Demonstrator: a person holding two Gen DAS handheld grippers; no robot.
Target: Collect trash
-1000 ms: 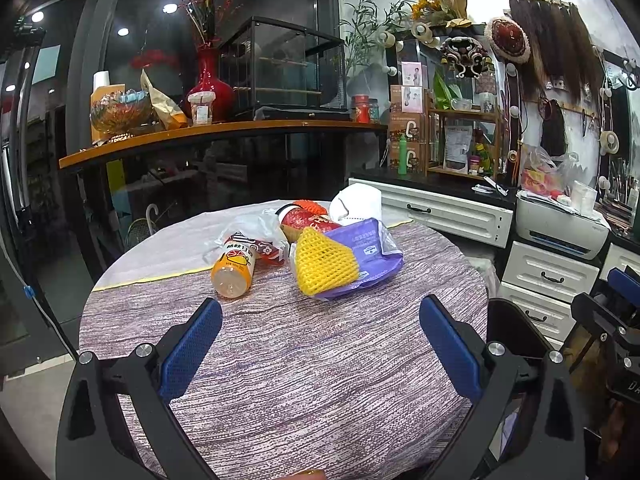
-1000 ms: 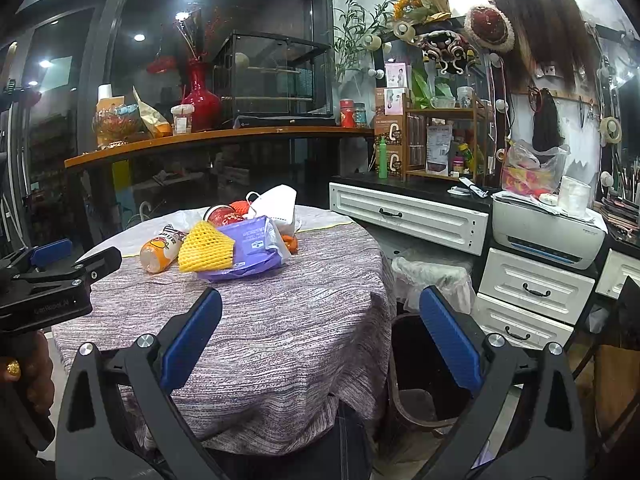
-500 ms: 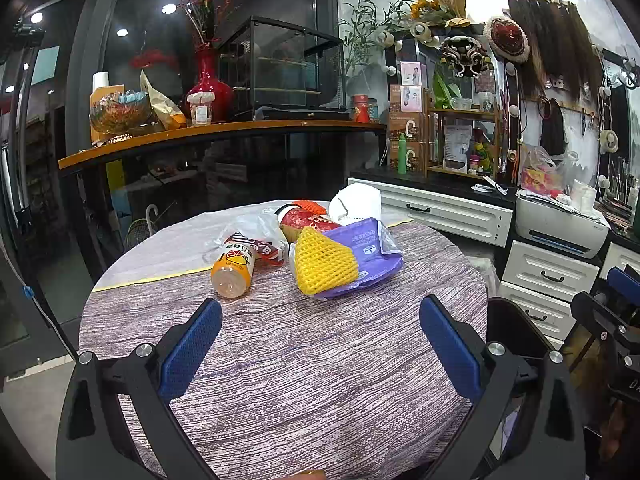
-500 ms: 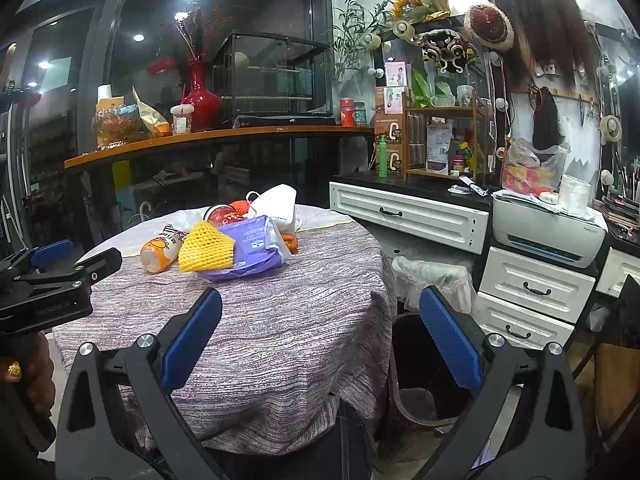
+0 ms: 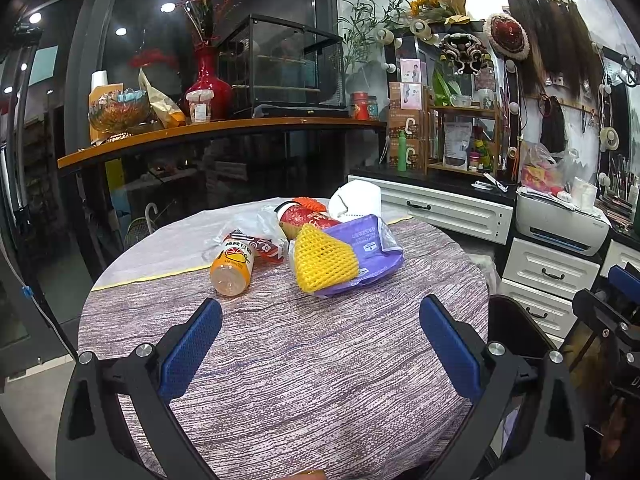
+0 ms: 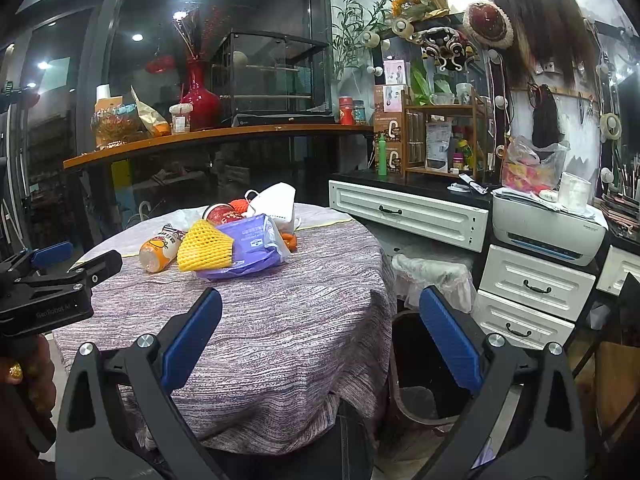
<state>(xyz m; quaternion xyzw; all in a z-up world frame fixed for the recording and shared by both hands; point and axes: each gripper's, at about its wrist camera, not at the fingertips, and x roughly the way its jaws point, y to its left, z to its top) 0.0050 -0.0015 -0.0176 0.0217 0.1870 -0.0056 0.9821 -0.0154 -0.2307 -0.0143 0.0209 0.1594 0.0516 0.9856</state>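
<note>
While I hold both tools over the near edge of the round tabletop [image 5: 320, 360], my left hand-held gripper [image 5: 320, 324] is spread wide with nothing between its blue pads, and my right hand-held gripper [image 6: 320, 320] is spread just as wide and empty, off the tabletop's right side. Trash sits in one cluster at the far middle of the tabletop, well apart from both tools. Yellow foam net [image 5: 323, 258] lies on top of a purple wrapper [image 5: 366, 244], touching it. Left of those, an orange drink bottle [image 5: 233, 268] lies on its side, open end toward me, with a red-striped wrapper [image 5: 264, 245] and a clear plastic bag [image 5: 256, 220] just behind it. Further back, a red cup [image 5: 304, 216] is tipped over, and a white face mask [image 5: 354, 198] stands at the far edge of the pile. From the right wrist view, a dark trash bin [image 6: 424, 368] stands on the floor just right of the tabletop, beside a bagged bin [image 6: 434, 276] and white drawers [image 6: 536, 284]. My left tool shows at the left edge there, gripped by my hand [image 6: 24, 376] with a gold ring.
</note>
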